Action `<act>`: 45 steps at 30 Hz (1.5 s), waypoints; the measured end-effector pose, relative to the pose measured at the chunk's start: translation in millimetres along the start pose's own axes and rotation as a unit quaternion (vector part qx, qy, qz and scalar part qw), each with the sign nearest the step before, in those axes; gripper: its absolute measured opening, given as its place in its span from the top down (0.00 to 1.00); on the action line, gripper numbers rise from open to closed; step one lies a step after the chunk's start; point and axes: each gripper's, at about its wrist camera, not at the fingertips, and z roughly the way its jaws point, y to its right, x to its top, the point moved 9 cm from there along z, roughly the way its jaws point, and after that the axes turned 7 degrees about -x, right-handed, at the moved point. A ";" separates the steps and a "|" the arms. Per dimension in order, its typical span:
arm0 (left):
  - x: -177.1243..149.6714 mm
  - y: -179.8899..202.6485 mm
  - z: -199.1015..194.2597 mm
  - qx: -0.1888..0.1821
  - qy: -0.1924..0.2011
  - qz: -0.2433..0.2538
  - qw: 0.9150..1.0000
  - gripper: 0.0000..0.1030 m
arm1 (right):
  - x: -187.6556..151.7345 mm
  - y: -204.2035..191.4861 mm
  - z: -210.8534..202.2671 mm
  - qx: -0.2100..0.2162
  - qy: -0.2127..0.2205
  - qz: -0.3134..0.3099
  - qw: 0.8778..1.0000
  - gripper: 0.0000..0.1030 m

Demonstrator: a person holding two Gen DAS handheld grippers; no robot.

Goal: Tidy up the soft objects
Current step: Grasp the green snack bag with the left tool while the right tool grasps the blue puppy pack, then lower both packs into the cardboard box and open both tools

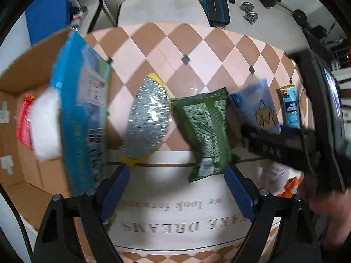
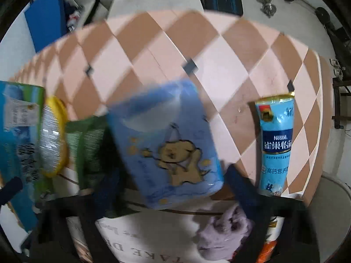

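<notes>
A row of soft packs lies on the checkered table (image 1: 175, 43): a tall blue bag (image 1: 81, 114), a silver-and-yellow pack (image 1: 147, 120), a green pouch (image 1: 204, 131), a light blue tissue pack with a bear picture (image 2: 166, 146) and a Nestle sachet (image 2: 276, 144). My left gripper (image 1: 177, 188) is open and empty, in front of the silver pack and the green pouch. My right gripper (image 2: 173, 188) is open with its blurred fingers on either side of the tissue pack, not closed on it. It shows as a dark arm at the right of the left wrist view (image 1: 285, 146).
An open cardboard box (image 1: 26, 109) stands at the left with a red-and-white pack (image 1: 33, 122) inside. A white printed cloth (image 1: 175, 219) covers the near table edge. A purple cloth (image 2: 228, 234) and an orange item (image 2: 267, 249) lie in a bin at lower right. Gym weights lie on the floor beyond.
</notes>
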 end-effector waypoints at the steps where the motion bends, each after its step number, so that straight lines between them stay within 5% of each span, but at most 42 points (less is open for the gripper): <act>1: 2.4 3.2 4.6 -0.008 -0.006 -0.005 1.000 0.15 | -5.0 7.0 0.0 0.005 -0.004 0.007 1.000 0.32; 8: 19.5 17.6 56.3 -0.038 -0.069 -0.035 0.996 0.15 | -26.6 40.0 9.6 0.018 -0.030 0.023 0.999 0.30; 13: 29.3 13.2 73.4 -0.024 -0.086 -0.049 0.995 0.36 | -14.5 46.8 9.9 0.009 -0.031 0.024 0.999 0.26; 16: 35.7 15.2 69.7 0.015 -0.072 -0.019 0.997 0.61 | -6.0 44.1 8.8 -0.006 -0.040 0.021 0.999 0.25; 19: 35.2 19.5 65.3 0.030 -0.064 0.003 0.997 0.68 | -0.8 37.3 11.2 -0.039 -0.041 0.009 0.998 0.26; 21: 32.3 22.6 54.9 0.036 -0.048 0.015 0.998 0.69 | -3.0 29.6 7.6 -0.050 -0.034 0.007 0.998 0.34; 23: 26.3 29.3 35.7 0.036 -0.023 0.036 0.998 0.70 | -9.8 23.3 1.4 -0.043 -0.035 0.010 0.998 0.52; 29: -2.9 31.0 -59.2 -0.008 0.054 0.083 0.995 0.70 | -32.9 5.1 -67.6 -0.011 0.029 0.025 0.999 0.57; 33: -27.1 -16.3 -127.3 -0.010 0.104 0.094 0.990 0.69 | -52.4 -28.7 -125.2 0.027 0.077 0.037 0.996 0.56; 36: -38.0 -81.2 -161.4 0.009 0.114 0.081 0.990 0.69 | -81.2 -91.1 -162.9 0.074 0.104 0.033 0.991 0.56; 42: -58.5 -226.3 -155.0 0.059 0.066 0.023 0.996 0.69 | -114.3 -230.4 -177.4 0.165 0.095 0.011 0.982 0.56; 45: -56.4 -272.8 -135.4 0.054 0.022 -0.008 0.998 0.69 | -111.3 -297.9 -157.3 0.198 0.066 0.009 0.978 0.56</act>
